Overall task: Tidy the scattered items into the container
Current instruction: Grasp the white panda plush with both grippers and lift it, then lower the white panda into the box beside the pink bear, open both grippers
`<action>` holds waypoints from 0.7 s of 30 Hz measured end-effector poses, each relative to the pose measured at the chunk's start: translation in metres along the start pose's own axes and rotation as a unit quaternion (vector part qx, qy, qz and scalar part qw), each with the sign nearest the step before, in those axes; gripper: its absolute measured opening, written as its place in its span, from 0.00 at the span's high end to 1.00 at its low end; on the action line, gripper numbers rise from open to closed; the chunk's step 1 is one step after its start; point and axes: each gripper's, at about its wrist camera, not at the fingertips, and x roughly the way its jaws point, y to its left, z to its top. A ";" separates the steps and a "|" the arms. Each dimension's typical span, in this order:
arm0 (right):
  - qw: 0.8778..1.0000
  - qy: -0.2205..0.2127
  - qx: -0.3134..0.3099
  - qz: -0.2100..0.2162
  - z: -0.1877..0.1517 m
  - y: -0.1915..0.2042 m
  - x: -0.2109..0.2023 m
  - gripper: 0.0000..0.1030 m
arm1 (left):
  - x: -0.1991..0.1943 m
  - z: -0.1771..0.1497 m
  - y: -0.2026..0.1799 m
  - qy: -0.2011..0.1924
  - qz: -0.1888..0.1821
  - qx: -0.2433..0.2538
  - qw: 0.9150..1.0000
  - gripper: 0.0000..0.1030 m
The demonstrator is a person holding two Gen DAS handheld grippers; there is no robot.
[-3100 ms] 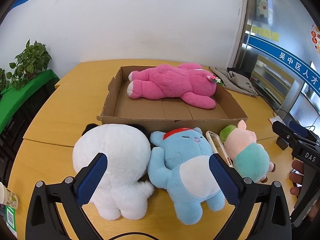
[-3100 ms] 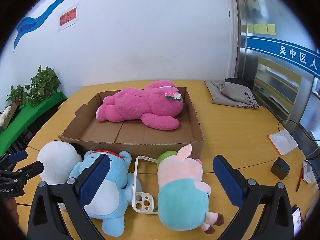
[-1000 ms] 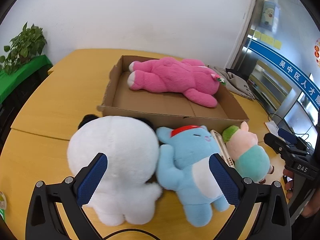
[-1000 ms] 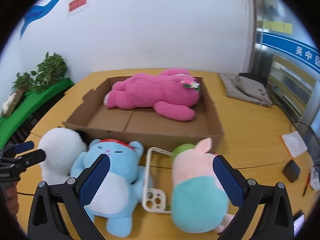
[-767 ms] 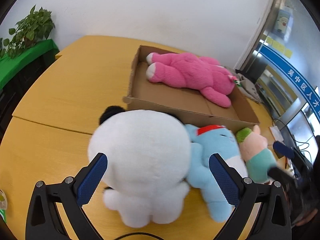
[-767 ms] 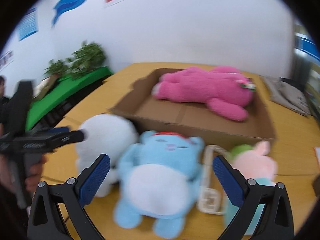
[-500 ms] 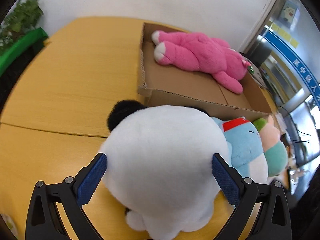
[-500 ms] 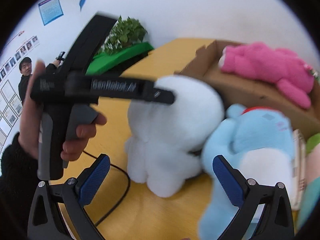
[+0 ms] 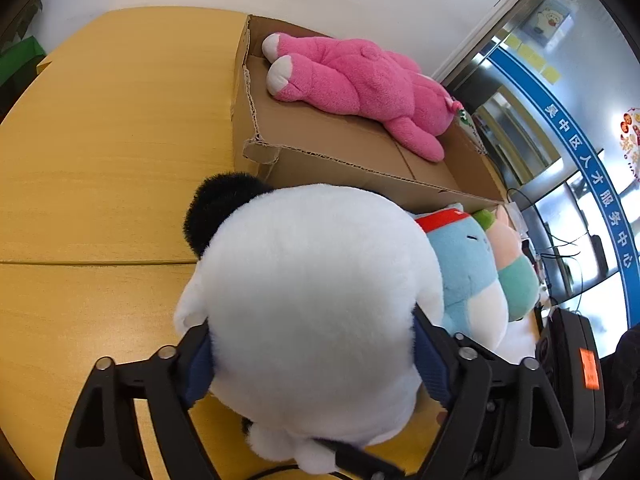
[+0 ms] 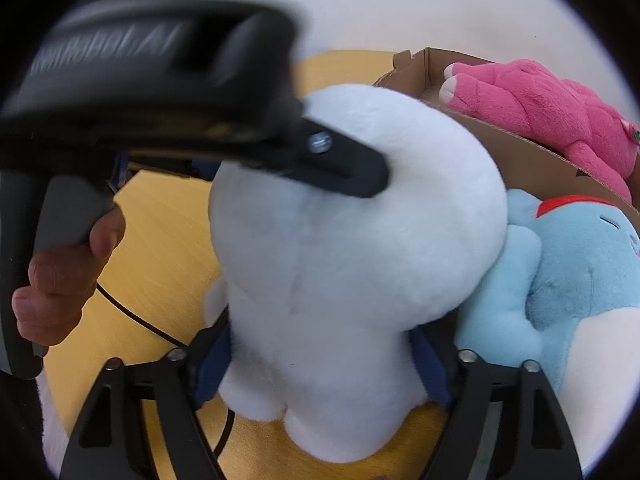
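Note:
A big white plush [image 9: 312, 300] with a black ear lies on the yellow table in front of the cardboard box [image 9: 340, 168]. My left gripper [image 9: 314, 364] is closing on its round head; both blue pads sink into the fur. My right gripper [image 10: 320, 364] is closing on the same white plush [image 10: 360, 220] lower down, at its narrow body, pads pressed in on both sides. In the right wrist view one black finger [image 10: 340, 164] of the left tool lies across the plush's head. A pink plush [image 9: 360, 80] lies inside the box.
A blue plush [image 9: 464, 272] leans against the white one's right side, with a pink-and-green pig plush [image 9: 512, 264] beyond it. A hand [image 10: 60, 280] grips the left tool, and a black cable [image 10: 140, 320] trails on the table [image 9: 100, 140]. Bare tabletop stretches to the left.
Both grippers came down onto the white plush, the right one swinging left from the blue and pig plushes. Their wide-open jaws have narrowed onto its fur.

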 end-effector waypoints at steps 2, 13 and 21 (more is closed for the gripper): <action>1.000 -0.008 0.004 0.009 -0.001 -0.004 -0.010 0.36 | -0.007 -0.001 -0.008 -0.008 -0.001 0.007 1.000 0.25; 0.993 -0.116 -0.005 0.023 0.038 -0.009 -0.105 0.36 | -0.084 0.042 -0.085 -0.115 0.006 0.089 0.989 0.26; 0.991 -0.133 -0.020 -0.009 0.119 -0.063 -0.118 0.36 | -0.068 0.153 -0.100 -0.133 -0.001 0.118 0.984 0.26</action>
